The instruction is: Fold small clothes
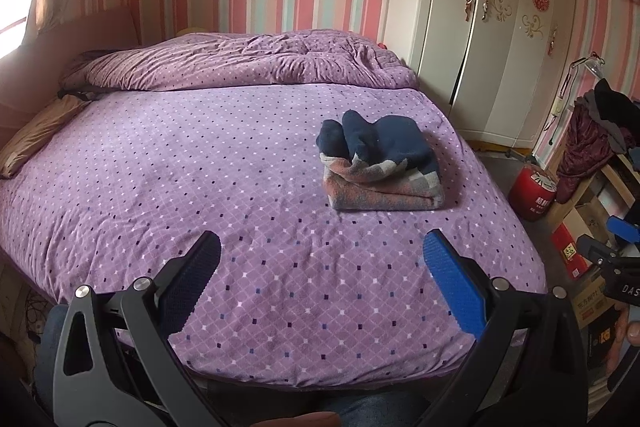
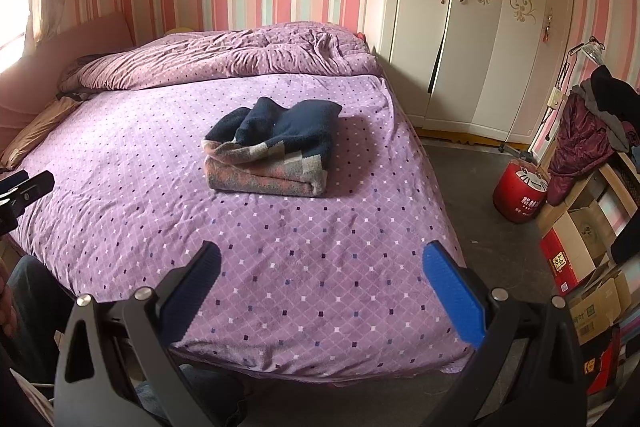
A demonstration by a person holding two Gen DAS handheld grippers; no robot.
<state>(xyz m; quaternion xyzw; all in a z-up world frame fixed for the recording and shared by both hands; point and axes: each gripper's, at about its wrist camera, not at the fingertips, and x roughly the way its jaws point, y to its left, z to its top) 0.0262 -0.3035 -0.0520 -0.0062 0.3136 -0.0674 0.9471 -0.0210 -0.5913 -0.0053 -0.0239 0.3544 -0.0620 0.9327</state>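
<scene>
Folded garment (image 1: 382, 163) on bed (image 1: 200, 187); bunched quilt (image 1: 248, 61) behind; wardrobe (image 1: 492, 39) right.

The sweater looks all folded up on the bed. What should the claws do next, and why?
Probably tidy the top: bring the right claw forward to the folded sweater. Its navy upper layer sits bunched and lumpy, not flat. Both claws, left claw too, are open, empty and well short of it on the purple bed.

1. The left gripper (image 1: 322, 259) has its jaws spread wide, nothing between them
2. The right gripper (image 2: 322, 269) is equally wide apart and holds nothing
3. Both point forward, side by side, held level
</scene>
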